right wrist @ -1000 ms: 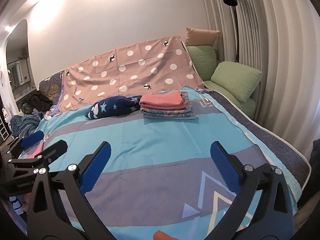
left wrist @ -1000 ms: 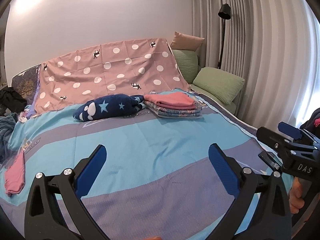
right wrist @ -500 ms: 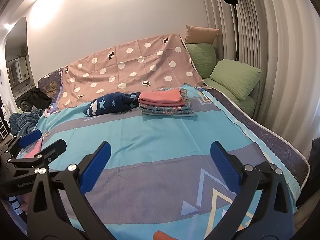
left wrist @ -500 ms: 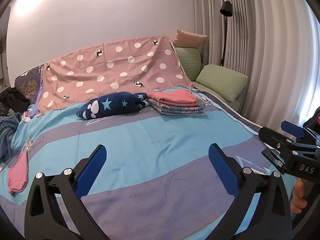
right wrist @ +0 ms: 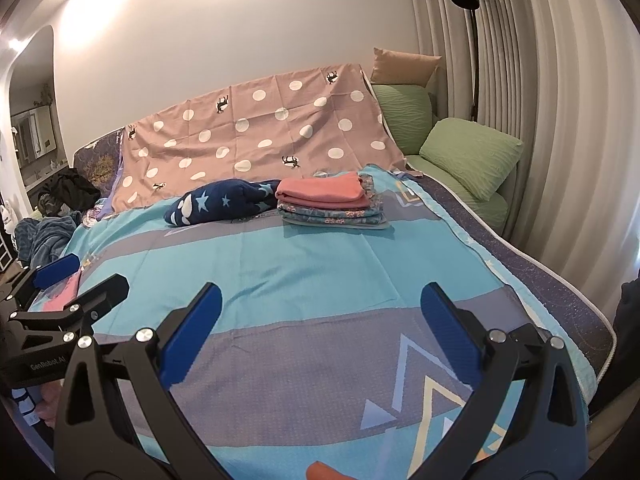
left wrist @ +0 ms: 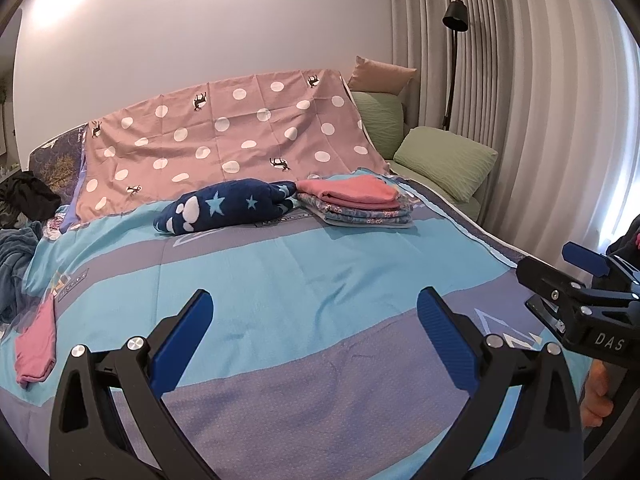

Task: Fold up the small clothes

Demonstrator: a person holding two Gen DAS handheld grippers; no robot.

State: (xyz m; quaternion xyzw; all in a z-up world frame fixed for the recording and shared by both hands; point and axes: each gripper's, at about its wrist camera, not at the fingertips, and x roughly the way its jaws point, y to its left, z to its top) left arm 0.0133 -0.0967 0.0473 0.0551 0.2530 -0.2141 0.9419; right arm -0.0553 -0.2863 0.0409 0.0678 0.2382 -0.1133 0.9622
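Nearest to us, our left claw [left wrist: 314,332] hangs above the bed with its blue pads [left wrist: 182,342] spread wide and nothing between them. Our right claw [right wrist: 320,332] is likewise wide open and empty, held over the same striped bedspread [right wrist: 320,264] (turquoise and grey-violet bands with a few triangle prints). In the left wrist view the right claw shows at the right edge; in the right wrist view the left one shows at the left edge, so the two sit side by side over the near end of the bed.

Just beyond the left claw, at the left edge of the bedspread, a loose pink garment [left wrist: 36,350] lies unfolded. Further left, off the spread, we see a rumpled blue-grey blanket [right wrist: 44,238] and a dark heap of clothing [left wrist: 28,196].

Well beyond the claws, near the far end of the bed, a stack of folded clothes [left wrist: 356,202] rests flat, a pink piece on top of floral blue ones. Touching its left side lies a navy star-print bundle [left wrist: 228,210].

Behind them a pink polka-dot sheet [left wrist: 236,140] drapes over the headboard. To its right sit green pillows [right wrist: 470,156] and a tan cushion [right wrist: 404,68], with a black floor lamp [left wrist: 454,24] against the pale curtains [left wrist: 540,120].
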